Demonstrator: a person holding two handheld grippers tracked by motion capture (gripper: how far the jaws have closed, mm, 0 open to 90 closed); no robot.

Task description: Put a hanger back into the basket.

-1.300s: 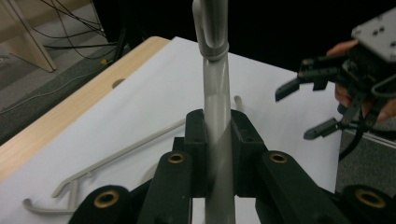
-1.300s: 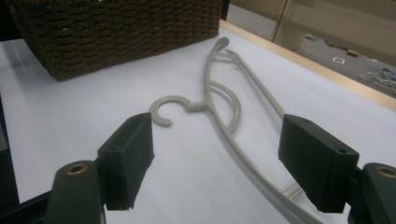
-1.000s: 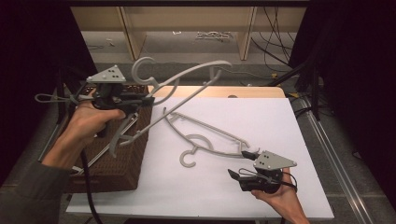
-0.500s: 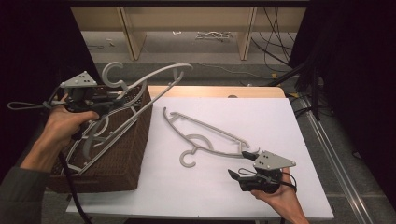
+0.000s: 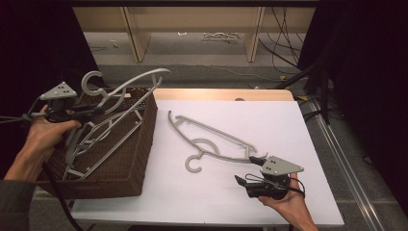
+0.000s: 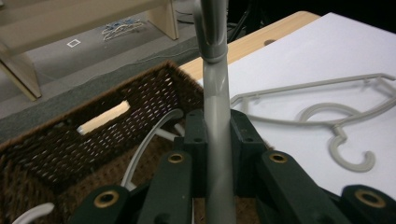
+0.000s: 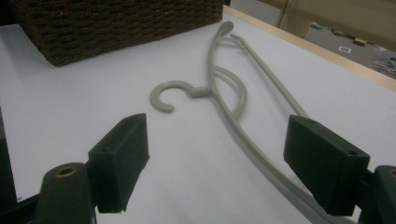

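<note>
- High view: the left tool (image 5: 89, 111) is clamped on a grey hanger (image 5: 126, 86), and the hanger hangs half over the brown basket (image 5: 144, 144), with its hook up and its far arm poking out past the basket's back edge.
- Left gripper view: the two black pads squeeze the hanger's bar (image 6: 217, 126) tight, and the basket's woven wall (image 6: 70, 140) sits just under it.
- More grey hangers (image 5: 103, 139) already lie in the basket. The held one could catch on them, or on the rim, and then it would sit crooked or tip out.
- If the left tool lets go too soon, the long arm outside could pull the hanger over the edge and onto the floor.
- A hard push down might shove the basket along the table (image 5: 288, 125).
- A second hanger (image 5: 211, 139) lies flat on the table, well apart from the basket.
- Right gripper view: the right tool (image 7: 224, 163) has its pads wide apart, holding nothing, and one end of that hanger (image 7: 233, 93) lies between them. It could slide away if a pad bumps it.
</note>
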